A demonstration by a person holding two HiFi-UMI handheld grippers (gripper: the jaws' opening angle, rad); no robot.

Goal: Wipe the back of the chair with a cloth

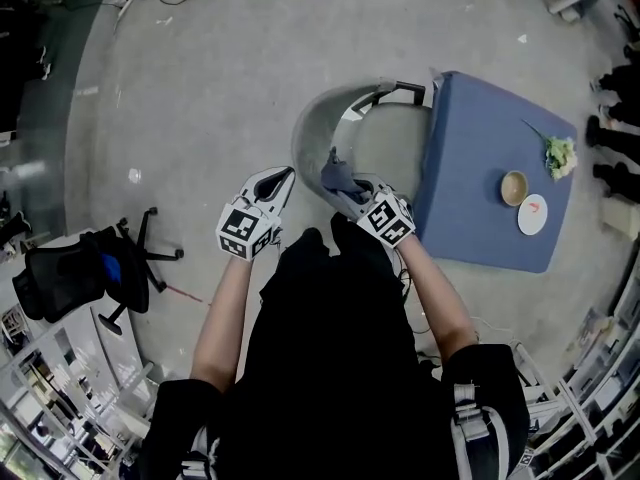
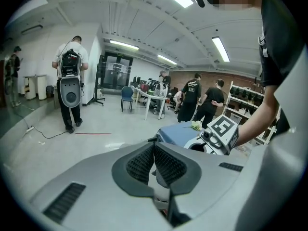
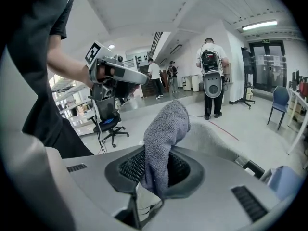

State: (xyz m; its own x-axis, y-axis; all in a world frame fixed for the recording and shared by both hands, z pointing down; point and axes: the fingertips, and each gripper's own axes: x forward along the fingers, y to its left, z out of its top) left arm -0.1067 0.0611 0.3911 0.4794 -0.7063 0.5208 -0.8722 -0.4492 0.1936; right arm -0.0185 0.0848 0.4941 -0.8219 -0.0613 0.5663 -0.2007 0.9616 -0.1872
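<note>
A grey cloth (image 1: 338, 174) (image 3: 162, 138) stands up from my right gripper (image 1: 352, 186) (image 3: 156, 170), which is shut on its lower end. Just beyond it curves the light grey back of the chair (image 1: 312, 126) (image 3: 216, 139), the cloth hanging by its near rim; whether they touch I cannot tell. My left gripper (image 1: 286, 176) (image 2: 154, 163) is held to the left of the chair back, jaws shut with nothing between the pads. The right gripper's marker cube (image 2: 222, 131) shows in the left gripper view.
A blue table (image 1: 470, 198) (image 2: 175, 134) stands right of the chair, carrying a cup (image 1: 514, 188), a plate (image 1: 533, 214) and flowers (image 1: 560, 154). A black office chair (image 1: 85, 270) (image 3: 109, 120) sits at the left. Several people stand farther off, one with a backpack (image 2: 70, 78).
</note>
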